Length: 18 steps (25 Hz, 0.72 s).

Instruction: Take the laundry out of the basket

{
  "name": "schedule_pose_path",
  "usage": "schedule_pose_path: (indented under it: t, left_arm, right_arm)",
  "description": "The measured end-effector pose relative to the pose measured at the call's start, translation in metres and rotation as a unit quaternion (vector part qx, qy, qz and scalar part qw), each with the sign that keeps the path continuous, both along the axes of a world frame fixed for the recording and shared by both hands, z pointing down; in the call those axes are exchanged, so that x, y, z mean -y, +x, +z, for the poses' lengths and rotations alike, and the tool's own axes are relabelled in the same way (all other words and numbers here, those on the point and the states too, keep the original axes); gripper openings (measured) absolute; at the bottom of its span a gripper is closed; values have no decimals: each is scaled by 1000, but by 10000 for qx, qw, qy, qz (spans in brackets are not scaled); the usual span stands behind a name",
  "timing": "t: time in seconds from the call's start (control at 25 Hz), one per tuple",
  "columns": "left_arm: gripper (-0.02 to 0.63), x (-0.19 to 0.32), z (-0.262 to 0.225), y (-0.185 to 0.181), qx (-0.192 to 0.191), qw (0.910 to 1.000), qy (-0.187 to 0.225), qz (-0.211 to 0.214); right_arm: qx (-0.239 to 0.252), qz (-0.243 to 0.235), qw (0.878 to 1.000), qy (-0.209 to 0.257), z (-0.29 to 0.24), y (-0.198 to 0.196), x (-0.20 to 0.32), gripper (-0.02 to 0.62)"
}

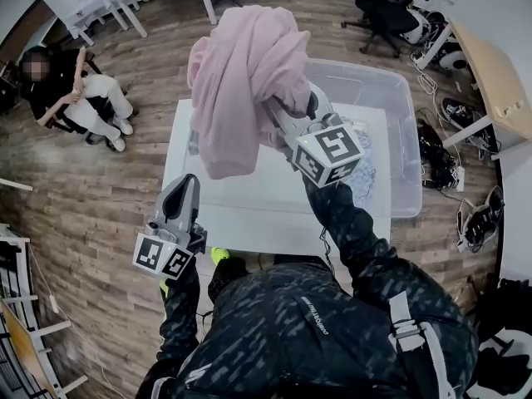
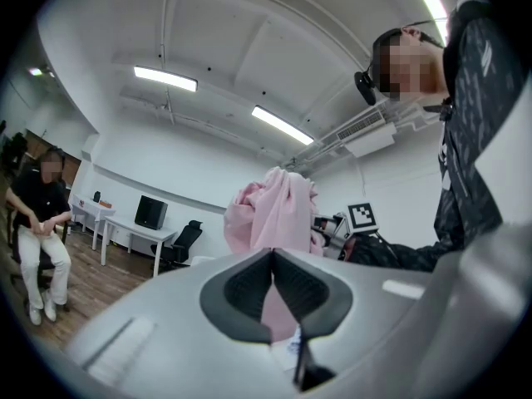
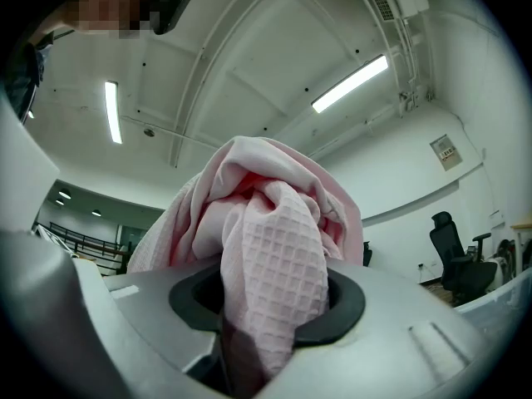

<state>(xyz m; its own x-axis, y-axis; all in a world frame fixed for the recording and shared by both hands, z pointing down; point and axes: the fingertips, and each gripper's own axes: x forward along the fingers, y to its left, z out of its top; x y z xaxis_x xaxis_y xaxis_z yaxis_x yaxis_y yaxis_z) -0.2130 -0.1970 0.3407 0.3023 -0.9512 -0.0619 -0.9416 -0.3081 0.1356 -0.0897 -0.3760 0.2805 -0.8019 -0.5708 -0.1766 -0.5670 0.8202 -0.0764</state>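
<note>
One pink cloth (image 1: pixel 241 81) in the right tool (image 1: pixel 281 113) screens the table (image 1: pixel 249 210).

Pink cloth (image 1: pixel 241 81): soft waffle weave, matt. Basket (image 1: pixel 401 123): translucent smooth plastic. Desk (image 1: pixel 249 214): white, smooth, matt. Floor (image 1: pixel 91 206): wood planks. Left tongs (image 1: pixel 186 181): grey matt plastic.

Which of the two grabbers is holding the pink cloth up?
The right gripper: its jaws pinch the pink cloth, high above the table. The left gripper is lower, jaws shut, with nothing between them.
</note>
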Motion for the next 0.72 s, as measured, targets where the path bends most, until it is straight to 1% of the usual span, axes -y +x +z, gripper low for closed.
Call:
schedule_pose_path:
  t: [0.12, 0.28, 0.36, 0.48, 0.72]
  left_arm:
    - [11, -7, 2, -16, -23, 10000, 23, 85]
    - [11, -16, 0, -38, -87, 9994, 99, 310]
    - [11, -18, 0, -47, -167, 9989, 99, 435]
    - [11, -22, 4, -62, -182, 9975, 67, 680]
    - [11, -29, 1, -107, -230, 9936, 105, 1104]
  right_arm:
    - [-28, 113, 9999, 7, -4, -8, -8, 173]
    - [-66, 321, 9994, -103, -9, -19, -18, 173]
    - [-6, 451, 9989, -124, -16, -21, -21, 173]
    - [131, 643, 9978, -131, -29, -31, -29, 173]
    - [330, 867, 9956, -121, -51, -66, -56, 175]
